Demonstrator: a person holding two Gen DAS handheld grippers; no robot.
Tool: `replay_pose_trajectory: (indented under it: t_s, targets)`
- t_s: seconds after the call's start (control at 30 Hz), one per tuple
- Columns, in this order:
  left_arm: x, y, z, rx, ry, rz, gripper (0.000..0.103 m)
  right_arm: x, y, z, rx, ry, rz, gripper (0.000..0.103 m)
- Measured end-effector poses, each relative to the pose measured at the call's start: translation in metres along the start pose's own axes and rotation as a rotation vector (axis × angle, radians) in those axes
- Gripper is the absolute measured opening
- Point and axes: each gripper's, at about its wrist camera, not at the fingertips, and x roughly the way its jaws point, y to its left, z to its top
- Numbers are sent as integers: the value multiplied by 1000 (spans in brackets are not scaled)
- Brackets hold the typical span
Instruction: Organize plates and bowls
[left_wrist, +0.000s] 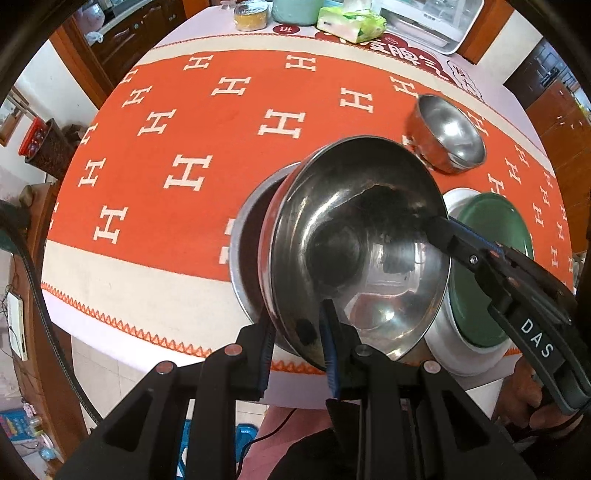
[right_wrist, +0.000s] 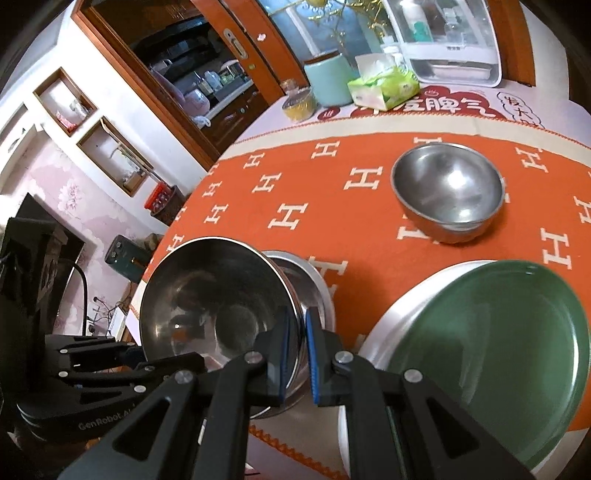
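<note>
A steel bowl (left_wrist: 354, 240) is held tilted over a wider steel basin (left_wrist: 251, 243) near the table's front edge. My left gripper (left_wrist: 297, 343) is shut on the bowl's near rim. My right gripper (right_wrist: 297, 354) is shut on the bowl's (right_wrist: 218, 302) opposite rim and shows in the left wrist view (left_wrist: 439, 229). The basin (right_wrist: 314, 280) sits under the bowl. A second steel bowl (left_wrist: 448, 134) stands upright farther right, also in the right wrist view (right_wrist: 448, 192). A green plate (left_wrist: 491, 266) lies on a white plate (left_wrist: 454, 350); both show in the right wrist view, green (right_wrist: 491, 354) on white (right_wrist: 384, 321).
An orange cloth with white H marks (left_wrist: 207, 147) covers the table. At the back stand a tissue pack (right_wrist: 384, 86), a pale green jar (right_wrist: 328, 79), a small yellow jar (right_wrist: 299, 105) and a white container (right_wrist: 450, 48). A wooden cabinet (right_wrist: 192, 70) stands beyond the table.
</note>
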Motion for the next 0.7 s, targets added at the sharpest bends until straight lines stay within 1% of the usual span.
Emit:
replay_pose_trajectory:
  t_s: [0.3, 0.57, 0.7]
  targets:
    - [8, 9, 6, -1, 21, -18, 22, 11, 6, 5, -9, 43, -40, 9]
    - [13, 13, 5, -8, 35, -21, 22, 14, 10, 3, -17, 59, -56, 9]
    - [13, 16, 2, -15, 34, -26, 25, 15, 10, 1, -13, 63, -63, 9]
